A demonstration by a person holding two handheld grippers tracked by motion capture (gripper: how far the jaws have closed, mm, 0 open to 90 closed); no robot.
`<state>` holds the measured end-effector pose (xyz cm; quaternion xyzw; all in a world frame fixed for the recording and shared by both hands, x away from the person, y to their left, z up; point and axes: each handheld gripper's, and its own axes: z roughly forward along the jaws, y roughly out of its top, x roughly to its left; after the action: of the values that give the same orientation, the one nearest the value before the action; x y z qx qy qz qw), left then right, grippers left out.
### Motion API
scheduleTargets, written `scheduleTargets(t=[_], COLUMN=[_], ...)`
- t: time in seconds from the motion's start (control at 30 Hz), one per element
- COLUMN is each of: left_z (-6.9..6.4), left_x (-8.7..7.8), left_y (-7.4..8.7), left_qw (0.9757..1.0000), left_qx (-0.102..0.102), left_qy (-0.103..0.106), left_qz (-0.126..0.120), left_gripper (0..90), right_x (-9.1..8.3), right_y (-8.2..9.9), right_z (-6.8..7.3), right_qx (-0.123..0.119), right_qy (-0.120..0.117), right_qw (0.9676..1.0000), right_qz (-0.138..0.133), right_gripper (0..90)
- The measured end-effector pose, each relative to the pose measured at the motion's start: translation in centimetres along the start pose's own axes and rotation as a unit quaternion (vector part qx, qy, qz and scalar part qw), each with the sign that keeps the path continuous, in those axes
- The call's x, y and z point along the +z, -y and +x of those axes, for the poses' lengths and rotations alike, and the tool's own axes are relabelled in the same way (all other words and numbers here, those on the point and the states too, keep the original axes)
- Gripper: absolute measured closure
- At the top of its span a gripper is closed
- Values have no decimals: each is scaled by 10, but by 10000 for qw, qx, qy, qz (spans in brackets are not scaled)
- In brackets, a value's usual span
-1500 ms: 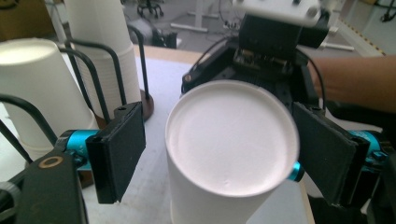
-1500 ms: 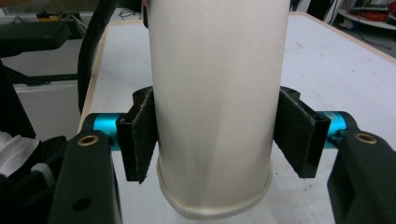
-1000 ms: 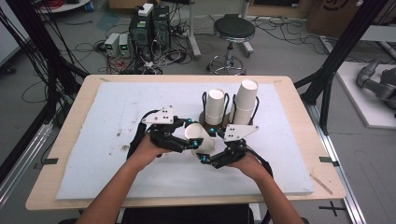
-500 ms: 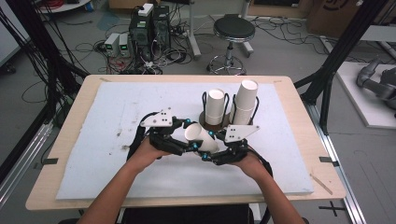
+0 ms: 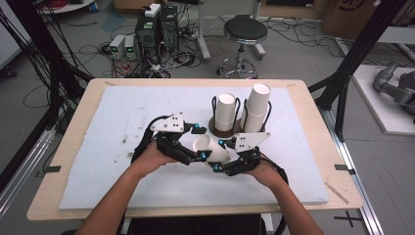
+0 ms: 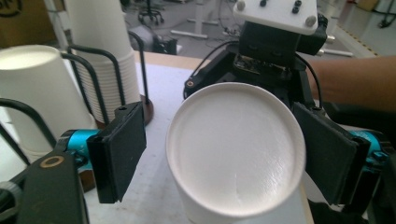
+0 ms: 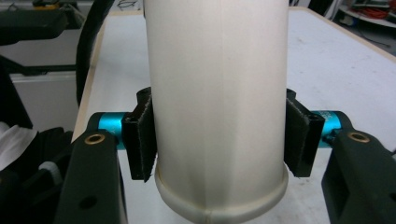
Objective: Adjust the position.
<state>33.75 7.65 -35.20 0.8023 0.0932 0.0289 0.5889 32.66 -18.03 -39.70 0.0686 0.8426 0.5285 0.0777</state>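
Two grippers meet over the mat (image 5: 122,127), one cup (image 5: 211,148) between them. Right gripper (image 5: 219,167) clamps the cup near its rim, lying on its side above the mat. Left gripper's (image 5: 199,143) jaws just spread, pads off its base. Two cup stacks (image 5: 257,105) stand in racks just behind.

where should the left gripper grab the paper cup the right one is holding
Grip the side wall just behind the closed bottom end of the paper cup. That end faces the left gripper, whose jaws, just opening, stand either side of it with gaps. The right gripper clamps the wall near the rim, so come straight along the cup's axis.
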Motion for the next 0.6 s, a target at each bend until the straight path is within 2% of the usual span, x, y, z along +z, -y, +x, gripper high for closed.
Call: scheduleTargets(t=[0.03,0.07,0.13,0.27,0.33,0.37,0.4,0.43,0.47,0.53,0.6], left_z=[0,0,0,2,2,3,2,3,4,5,4], left_x=[2,2,2,2,1,-1,-2,-4,-6,-8,-8], left_y=[1,1,1,2,4,4,5,6,7,8,9], left_qw=[9999,9999,9994,9994,9993,9993,9987,9980,9970,9950,9946], left_qx=[6,6,121,15,-110,-84,-188,-231,-294,-320,-280], left_qy=[148,148,309,353,324,281,265,269,272,335,420], left_qz=[59,59,78,35,-151,-211,-382,-523,-667,-880,-906], left_gripper=[234,264,354,360,358,358,358,359,359,359,359], right_x=[1,1,1,1,2,1,1,0,0,-1,-1], right_y=[0,0,1,1,2,2,2,1,1,2,3], right_z=[1,1,0,0,0,1,1,2,2,2,2], right_qx=[-49,-70,-57,36,177,375,375,472,485,535,562], right_qy=[-44,-48,-60,-93,-87,-21,-21,120,161,146,163], right_qw=[10000,10000,9999,9999,9998,9991,9991,9983,9978,9972,9966], right_qz=[29,48,84,75,-16,-214,-214,-334,-417,-508,-578], right_gripper=[395,395,396,368,285,195,195,193,193,194,218])
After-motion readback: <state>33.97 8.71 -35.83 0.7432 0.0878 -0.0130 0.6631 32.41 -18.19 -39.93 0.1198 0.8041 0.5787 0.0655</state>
